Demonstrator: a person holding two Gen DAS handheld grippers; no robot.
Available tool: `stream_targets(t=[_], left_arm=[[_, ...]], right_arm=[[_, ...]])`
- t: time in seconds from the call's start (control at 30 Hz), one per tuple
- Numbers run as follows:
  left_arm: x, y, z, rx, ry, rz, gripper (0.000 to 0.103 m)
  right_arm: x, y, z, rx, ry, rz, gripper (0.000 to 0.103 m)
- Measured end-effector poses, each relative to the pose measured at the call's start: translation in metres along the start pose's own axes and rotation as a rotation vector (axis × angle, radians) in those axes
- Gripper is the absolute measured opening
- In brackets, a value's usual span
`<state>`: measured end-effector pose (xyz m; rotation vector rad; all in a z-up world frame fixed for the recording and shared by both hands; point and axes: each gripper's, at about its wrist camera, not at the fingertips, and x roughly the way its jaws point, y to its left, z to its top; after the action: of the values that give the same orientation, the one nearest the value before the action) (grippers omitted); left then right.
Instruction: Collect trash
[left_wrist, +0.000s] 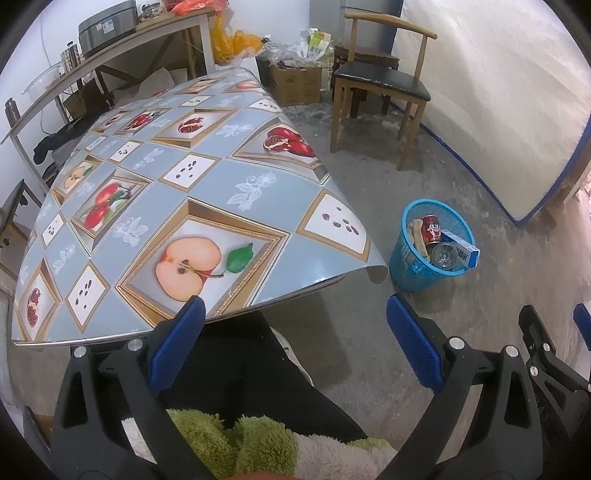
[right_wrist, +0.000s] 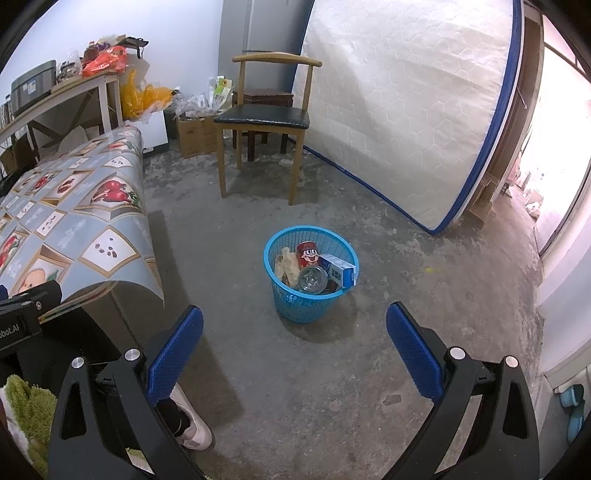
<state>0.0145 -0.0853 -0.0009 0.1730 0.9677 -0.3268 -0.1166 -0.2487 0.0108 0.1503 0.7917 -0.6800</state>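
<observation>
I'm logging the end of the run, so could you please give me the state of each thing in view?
left tool: open, holding nothing
right tool: open, holding nothing
blue bin: upright on floor, partly filled
red can: in bin
blue-white carton: in bin, sticking over the rim
tablecloth: spread, corner overhanging

Sharp, evenly lit fisheye views, edges bowed; doorway (right_wrist: 554, 155) glare blown out pink.

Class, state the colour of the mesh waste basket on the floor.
Light blue; the waste basket shows best in the right wrist view.

Blue basket (right_wrist: 310, 295) on concrete floor (right_wrist: 332, 369)
</observation>
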Motion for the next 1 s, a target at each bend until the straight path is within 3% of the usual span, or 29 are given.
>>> stream_targets(t=[1.0], left_arm=[[0.0031,0.0015,0.0011,-0.002,0.018,-0.006,0.095]], right_arm=[[0.0003,0.0010,0.0001,0.005,-0.004,0.001,0.097]])
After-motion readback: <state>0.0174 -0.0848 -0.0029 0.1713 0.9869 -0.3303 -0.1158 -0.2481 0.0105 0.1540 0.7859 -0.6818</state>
